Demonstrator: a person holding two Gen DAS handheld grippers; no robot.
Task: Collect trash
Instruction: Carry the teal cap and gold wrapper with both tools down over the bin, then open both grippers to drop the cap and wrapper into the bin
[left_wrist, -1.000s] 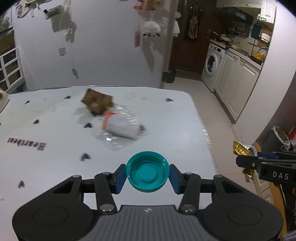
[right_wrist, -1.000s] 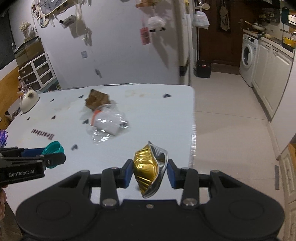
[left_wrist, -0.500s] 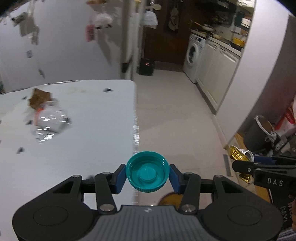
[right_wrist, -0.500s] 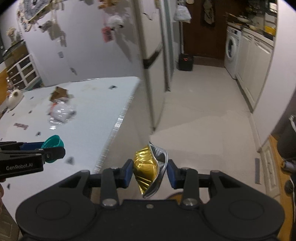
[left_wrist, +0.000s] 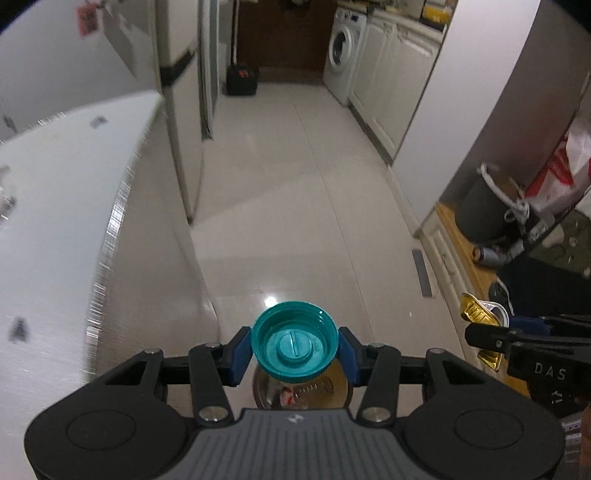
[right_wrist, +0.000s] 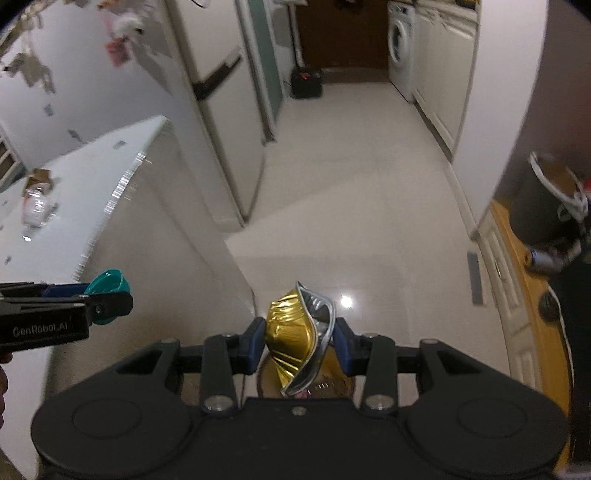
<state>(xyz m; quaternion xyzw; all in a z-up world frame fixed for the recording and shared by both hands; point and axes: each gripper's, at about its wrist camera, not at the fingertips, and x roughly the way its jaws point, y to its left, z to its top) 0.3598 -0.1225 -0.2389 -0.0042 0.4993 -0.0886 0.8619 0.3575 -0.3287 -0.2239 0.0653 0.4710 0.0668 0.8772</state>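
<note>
My left gripper (left_wrist: 294, 350) is shut on a teal bottle cap (left_wrist: 294, 343), its hollow side facing the camera. My right gripper (right_wrist: 300, 343) is shut on a crushed gold foil cup (right_wrist: 291, 341) with a silver rim. Both hang past the white table's edge (left_wrist: 107, 236), over the pale tiled floor. Under each gripper a round open bin (left_wrist: 325, 391) with scraps inside shows between the fingers; it appears again as the bin (right_wrist: 332, 387) in the right wrist view. The right wrist view catches the left gripper with the cap (right_wrist: 107, 286) at the left. A clear plastic wrapper (right_wrist: 37, 208) and brown paper scrap (right_wrist: 38, 175) lie on the table.
A fridge (right_wrist: 221, 110) stands beyond the table's end. A washing machine (left_wrist: 341, 48) and white cabinets (left_wrist: 391, 74) line the right of the corridor. A dark bucket (left_wrist: 484, 206) and a red-and-white bag (left_wrist: 557, 166) sit at the right on a wooden floor.
Both grippers swung right and down, off the table top to over the floor beside it, still holding the cap and foil cup. The round bin has come into view beneath them.
</note>
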